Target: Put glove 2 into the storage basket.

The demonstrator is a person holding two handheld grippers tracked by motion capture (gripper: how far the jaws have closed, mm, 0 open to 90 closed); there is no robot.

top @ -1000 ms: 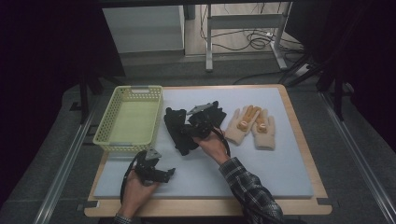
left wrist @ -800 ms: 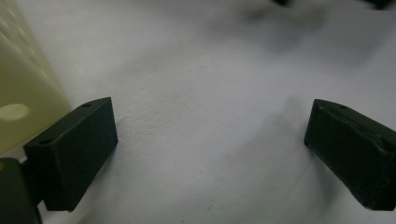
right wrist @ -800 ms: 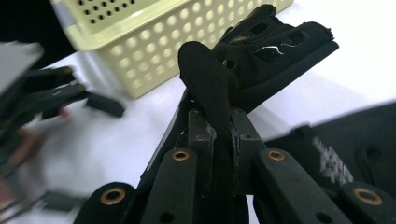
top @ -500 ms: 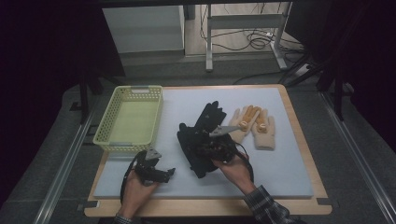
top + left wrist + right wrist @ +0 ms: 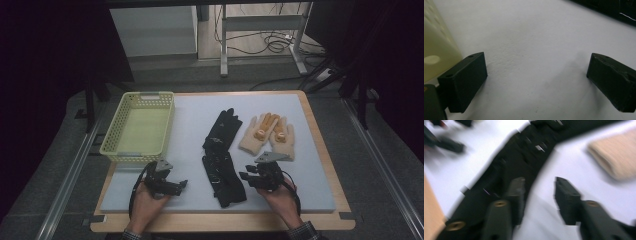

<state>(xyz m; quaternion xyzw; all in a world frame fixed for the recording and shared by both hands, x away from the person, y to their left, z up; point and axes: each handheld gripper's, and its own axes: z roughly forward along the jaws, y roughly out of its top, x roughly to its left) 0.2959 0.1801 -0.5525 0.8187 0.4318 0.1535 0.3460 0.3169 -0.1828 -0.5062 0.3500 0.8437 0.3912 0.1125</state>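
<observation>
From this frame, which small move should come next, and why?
Probably close the right gripper onto the black gloves: its jaws stand open at their near end, gripping nothing, while the yellow basket sits empty and the left gripper rests open on the mat.

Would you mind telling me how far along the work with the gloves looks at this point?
Done, it seems: the black gloves lie stretched out in a line on the mat, with the tan gloves flat beside them. In hand: nothing; the right gripper sits open just right of the black gloves, and the left gripper rests open on the mat. Left, probably: the yellow basket holds nothing, so no glove has gone in.
</observation>
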